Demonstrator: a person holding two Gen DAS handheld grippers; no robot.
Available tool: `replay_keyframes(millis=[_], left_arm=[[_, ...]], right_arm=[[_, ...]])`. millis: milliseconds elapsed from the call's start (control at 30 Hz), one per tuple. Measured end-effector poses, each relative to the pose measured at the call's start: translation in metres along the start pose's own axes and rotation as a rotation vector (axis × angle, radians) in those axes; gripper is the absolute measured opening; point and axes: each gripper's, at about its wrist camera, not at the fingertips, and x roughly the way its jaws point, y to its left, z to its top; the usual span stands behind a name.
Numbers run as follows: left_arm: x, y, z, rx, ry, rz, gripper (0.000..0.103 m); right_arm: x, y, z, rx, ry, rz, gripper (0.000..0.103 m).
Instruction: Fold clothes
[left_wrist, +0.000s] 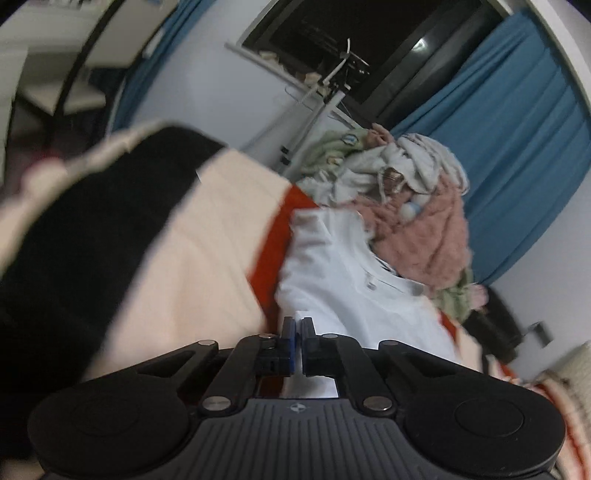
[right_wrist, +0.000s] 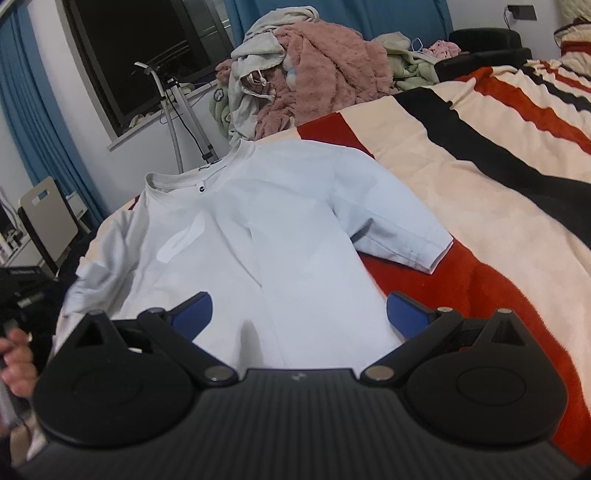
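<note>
A white short-sleeved T-shirt (right_wrist: 258, 229) lies front up on a bed, spread over a blanket (right_wrist: 480, 184) striped cream, red and black. Its collar points toward the window; its right sleeve lies flat and its left sleeve droops over the bed's edge. My right gripper (right_wrist: 299, 310) is open and hovers just above the shirt's lower part, blue pads (right_wrist: 195, 314) wide apart. The left wrist view is tilted and blurred. In it my left gripper (left_wrist: 298, 332) is shut, fingers together, low over the shirt (left_wrist: 351, 280) and blanket (left_wrist: 184, 240). I see no cloth between its pads.
A heap of pink, white and green clothes (right_wrist: 325, 70) sits at the bed's far end. A white stand (right_wrist: 177, 103) rises by the dark window, with blue curtains on both sides. A chair (right_wrist: 44, 210) stands left, and a hand (right_wrist: 14, 354) shows at the left edge.
</note>
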Motion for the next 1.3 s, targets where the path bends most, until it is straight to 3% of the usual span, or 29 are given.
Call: replay_keyframes(millis=[200,300,467,633,733,833,867,933,1167,1300], left_arm=[[-0.017,0.012,0.057,0.125,-0.054,0.131,0.002],[-0.021,0.009,0.092,0.199,-0.119,0.225,0.002],[-0.008,0.0,0.153,0.331,-0.231,0.475,0.001],[0.034,0.013,0.164,0.382,-0.188,0.627,0.002],[0.058,0.023,0.165,0.398,-0.154,0.699,0.015],[0.06,0.029,0.153,0.38,-0.124,0.691,0.019],[0.057,0.029,0.149,0.375,-0.116,0.682,0.031],[0.046,0.023,0.14,0.359,-0.099,0.654,0.047],[-0.042,-0.022,0.068,0.341,-0.007,0.522,0.05],[-0.113,-0.055,-0.009,0.317,0.14,0.421,0.05]], right_arm=[[0.002,0.005,-0.003,-0.041,0.003,-0.011,0.102],[0.003,0.007,-0.004,-0.058,0.003,-0.017,0.102],[0.005,0.012,-0.005,-0.086,-0.009,-0.022,0.103],[0.008,0.019,-0.004,-0.131,-0.035,-0.031,0.103],[0.01,0.023,-0.003,-0.156,-0.049,-0.036,0.103],[0.015,0.025,-0.005,-0.169,-0.045,-0.031,0.103],[0.017,0.026,-0.005,-0.172,-0.042,-0.028,0.103],[0.022,0.028,-0.006,-0.174,-0.033,-0.021,0.103],[0.01,0.034,-0.004,-0.19,-0.054,-0.001,0.103],[-0.004,0.036,-0.002,-0.204,-0.078,0.002,0.103]])
